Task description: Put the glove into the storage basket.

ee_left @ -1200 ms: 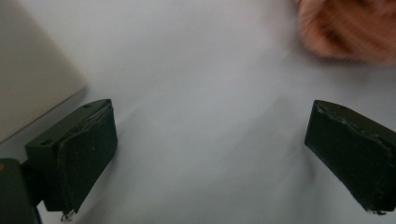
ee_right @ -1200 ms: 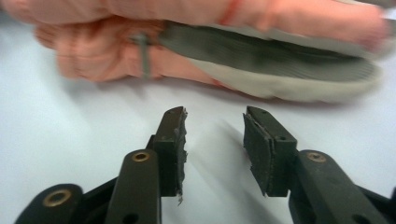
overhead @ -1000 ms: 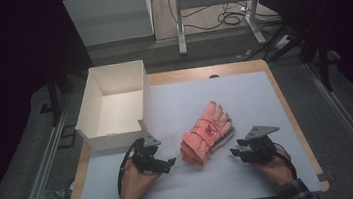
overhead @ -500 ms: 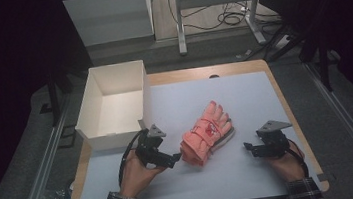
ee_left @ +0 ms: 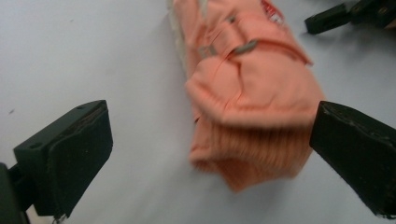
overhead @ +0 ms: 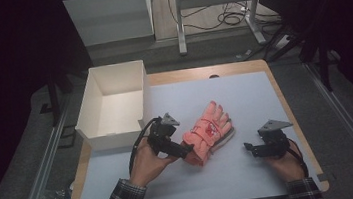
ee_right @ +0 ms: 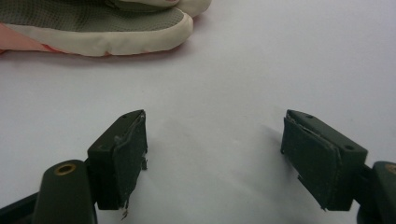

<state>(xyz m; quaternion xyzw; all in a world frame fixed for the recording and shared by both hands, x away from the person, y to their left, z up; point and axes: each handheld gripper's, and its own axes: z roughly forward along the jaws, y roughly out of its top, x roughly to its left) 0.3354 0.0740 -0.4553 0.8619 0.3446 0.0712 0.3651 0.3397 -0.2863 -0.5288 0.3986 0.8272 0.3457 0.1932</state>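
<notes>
One pink glove (overhead: 207,132) mid-mat, one white box (overhead: 112,104) far left; left gripper (overhead: 186,153) spread at its cuff, right gripper (overhead: 247,147) just opened, empty.

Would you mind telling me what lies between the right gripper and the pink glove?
Nothing: the right gripper stands open apart from the pink glove, with only bare white table surface between them, as the right gripper view and high view show.

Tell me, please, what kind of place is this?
Probably a lab or workshop set up for recording: a dark room, a work table with a pale mat, cables on the floor behind, and metal stand legs.
</notes>
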